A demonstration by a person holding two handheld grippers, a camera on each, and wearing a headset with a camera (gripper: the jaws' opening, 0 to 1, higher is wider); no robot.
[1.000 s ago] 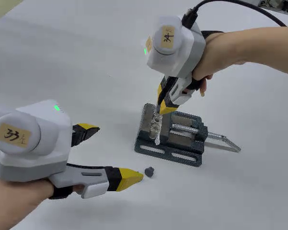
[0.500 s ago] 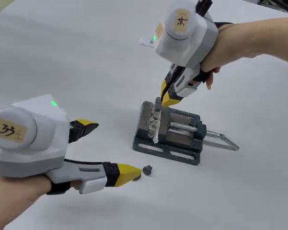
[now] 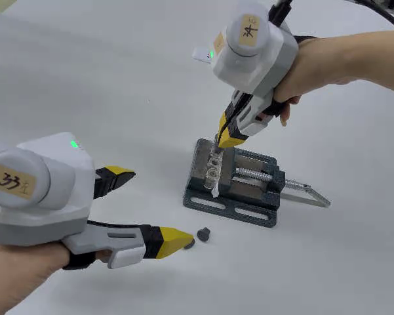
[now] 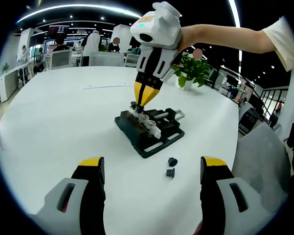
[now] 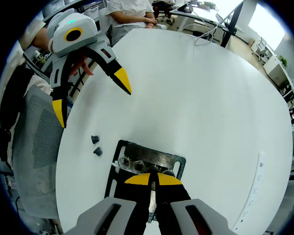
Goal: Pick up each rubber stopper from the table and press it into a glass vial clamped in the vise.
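Lowering again onto the end vial (image 3: 214, 159), right claw (image 3: 221, 140) clenches a stopper (image 4: 136, 104); left claw (image 3: 156, 207) gapes beside loose stoppers (image 4: 172, 161).

Two dark rubber stoppers (image 4: 172, 161) lie on the white table (image 4: 63, 112) just ahead of the left claw (image 4: 152, 162); beyond, the black metal vise (image 4: 156, 137) grips clear glass vials (image 4: 146, 119) beneath the right claw (image 4: 142, 100).

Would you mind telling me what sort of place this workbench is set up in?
Most likely an open-plan office rather than a workshop: the work sits on a large round white table, a potted plant stands beyond it, and other people sit nearby among desks and chairs.
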